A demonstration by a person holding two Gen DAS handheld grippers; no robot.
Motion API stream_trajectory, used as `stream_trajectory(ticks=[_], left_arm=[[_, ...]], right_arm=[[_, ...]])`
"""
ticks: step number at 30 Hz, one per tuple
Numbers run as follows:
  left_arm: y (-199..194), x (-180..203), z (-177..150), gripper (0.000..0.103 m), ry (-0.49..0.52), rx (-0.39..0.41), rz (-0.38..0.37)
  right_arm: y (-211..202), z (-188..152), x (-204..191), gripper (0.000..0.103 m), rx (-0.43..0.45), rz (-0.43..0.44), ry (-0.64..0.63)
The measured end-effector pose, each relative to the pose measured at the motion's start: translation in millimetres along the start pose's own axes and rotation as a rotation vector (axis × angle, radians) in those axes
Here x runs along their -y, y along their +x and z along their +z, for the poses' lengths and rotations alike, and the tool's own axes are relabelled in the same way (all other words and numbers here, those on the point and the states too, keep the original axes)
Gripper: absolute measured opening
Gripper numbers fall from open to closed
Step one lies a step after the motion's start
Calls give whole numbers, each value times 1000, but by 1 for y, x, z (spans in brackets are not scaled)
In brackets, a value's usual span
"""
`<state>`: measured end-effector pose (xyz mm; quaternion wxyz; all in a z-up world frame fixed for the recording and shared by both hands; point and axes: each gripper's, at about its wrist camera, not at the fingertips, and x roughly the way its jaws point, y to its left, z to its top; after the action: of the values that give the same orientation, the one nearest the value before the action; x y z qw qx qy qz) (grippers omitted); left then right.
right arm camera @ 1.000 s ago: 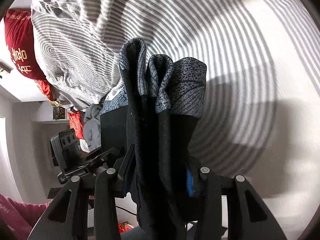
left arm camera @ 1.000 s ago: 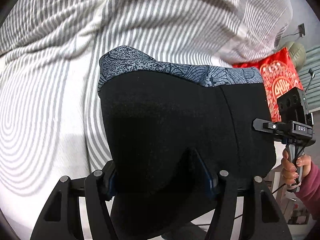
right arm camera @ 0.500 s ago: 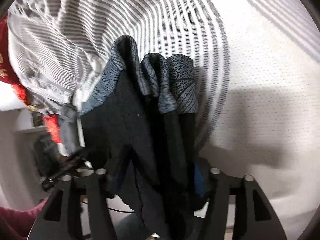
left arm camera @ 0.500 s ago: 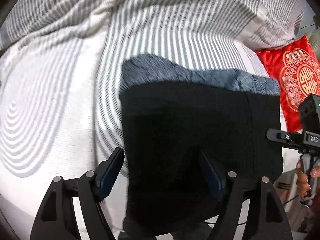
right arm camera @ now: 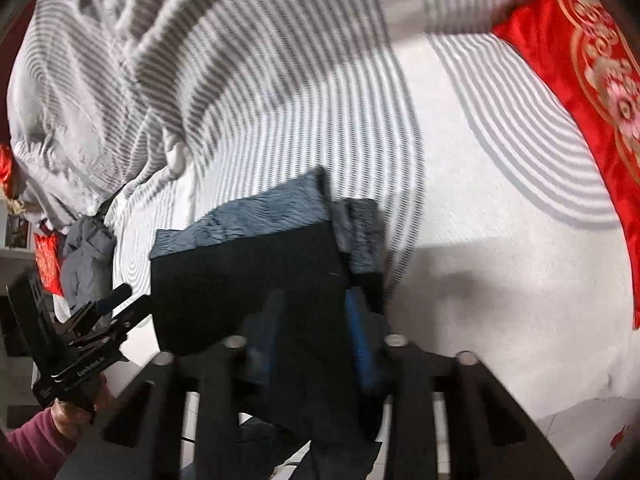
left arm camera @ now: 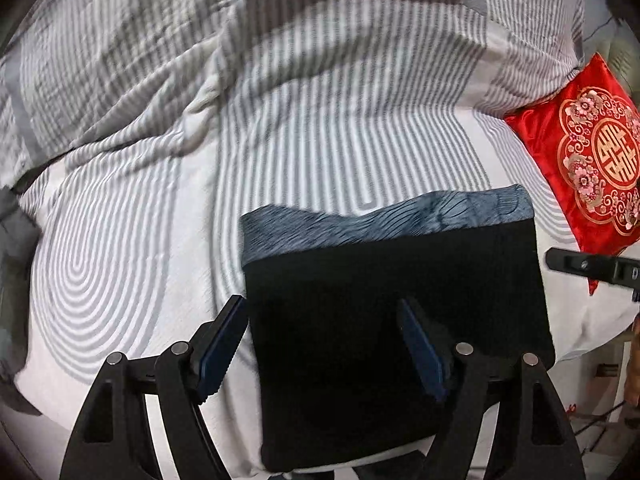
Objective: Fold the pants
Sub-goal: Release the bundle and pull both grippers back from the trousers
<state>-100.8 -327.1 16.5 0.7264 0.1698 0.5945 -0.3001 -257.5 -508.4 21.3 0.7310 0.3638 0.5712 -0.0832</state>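
Observation:
The folded black pants (left arm camera: 392, 312) with a grey-blue patterned waistband (left arm camera: 384, 220) lie on the striped bedspread (left arm camera: 160, 200) near the bed's front edge. My left gripper (left arm camera: 320, 344) is open, its jaws spread on either side of the pants' left part. In the right wrist view the pants (right arm camera: 248, 280) lie flat with their right edge still bunched between the fingers of my right gripper (right arm camera: 316, 340), which is shut on that edge. The left gripper (right arm camera: 92, 328) shows at the lower left of that view, and part of the right gripper (left arm camera: 592, 268) at the right edge of the left view.
A red embroidered cushion (left arm camera: 588, 164) lies on the bed to the right of the pants. A rumpled striped duvet (left arm camera: 280, 40) is heaped at the back. A grey garment (right arm camera: 86, 256) lies at the left. The bed's front edge is just below the pants.
The pants came down from hanging to lie flat on the bed. My left gripper opened and let go of them. Both grippers pulled back toward the bed's edge.

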Motion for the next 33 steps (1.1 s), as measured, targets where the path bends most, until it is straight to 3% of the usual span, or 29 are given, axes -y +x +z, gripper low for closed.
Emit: stream_trajectory(ticks=[6,8,10,13,16,19,21,22,24,26,33], left_arm=[[43,9,-9,78,10,-58,75],[55,11,-13,83,37,-62,89],[58,12,-12,90,40,-64,88],[59,13,-10,91,28,-80,97],[56,15,-9,91,22,-99,113],[52,16,-10,91,23,-123,122],[48,17,-12,91,19,-138,122],[46,17,-13,91,14,-148,117],[41,17,-17,91,10,-172,119],[36,18,-23,103,9,-212,124],[5,27,-42,103,25,-229,105]], right_arm=[[32,-6,-3,30,-63,-59,-14],[46,-11,1,30,-74,-76,-26],[52,-11,-1,30,-64,-94,-60],[53,-10,-5,31,-71,-107,-101],[52,-7,-1,31,-90,-81,-65],[51,-1,1,46,-120,-28,-7],[47,0,-3,76,-138,13,22],[44,-1,-5,83,-146,5,22],[38,-5,-12,85,-153,-17,11],[29,-11,-17,86,-155,-19,14],[5,-41,-26,90,-210,-59,15]])
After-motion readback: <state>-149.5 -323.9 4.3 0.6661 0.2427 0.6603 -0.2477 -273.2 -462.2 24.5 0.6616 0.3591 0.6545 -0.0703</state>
